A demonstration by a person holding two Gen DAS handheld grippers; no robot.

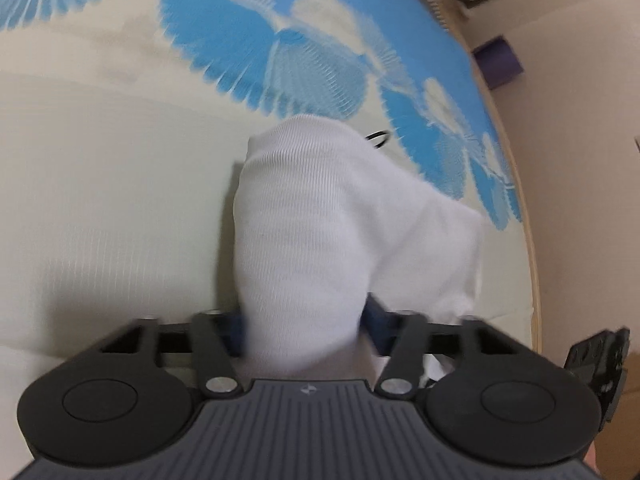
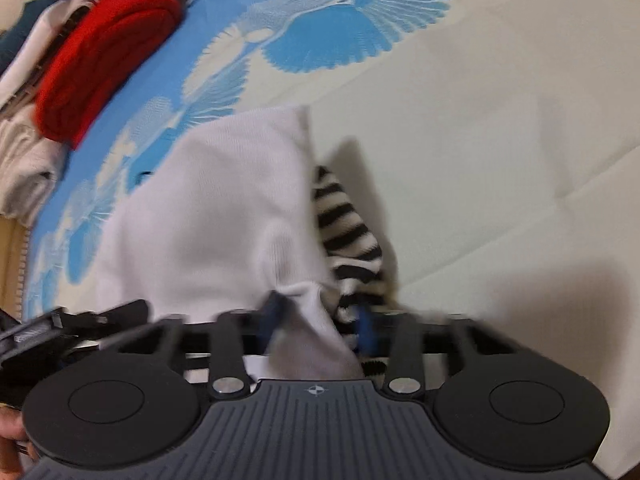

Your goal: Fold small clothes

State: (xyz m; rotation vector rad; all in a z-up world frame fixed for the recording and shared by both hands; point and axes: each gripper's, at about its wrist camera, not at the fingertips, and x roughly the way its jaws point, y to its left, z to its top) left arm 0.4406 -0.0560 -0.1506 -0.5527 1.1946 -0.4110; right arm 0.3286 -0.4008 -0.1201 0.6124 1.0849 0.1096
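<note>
The left gripper (image 1: 306,330) is pinching a white cloth (image 1: 320,216), which is hiding its blue fingertips (image 1: 378,326) and spreading ahead over the blue and cream sheet (image 1: 120,184). The right gripper (image 2: 322,320) is pinching the cloth's other end, with a striped cloth (image 2: 348,228) half hidden just beside its right finger. Everything is blurring, and no writing can be read.

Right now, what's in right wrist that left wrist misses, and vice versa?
Right wrist only: a black-and-white striped cloth beside the white garment, plus a red folded item among piled clothes.
Left wrist only: a purple object off the mat's edge and a small black loop.
Both: the white garment between blue fingers, on the blue-patterned mat.
</note>
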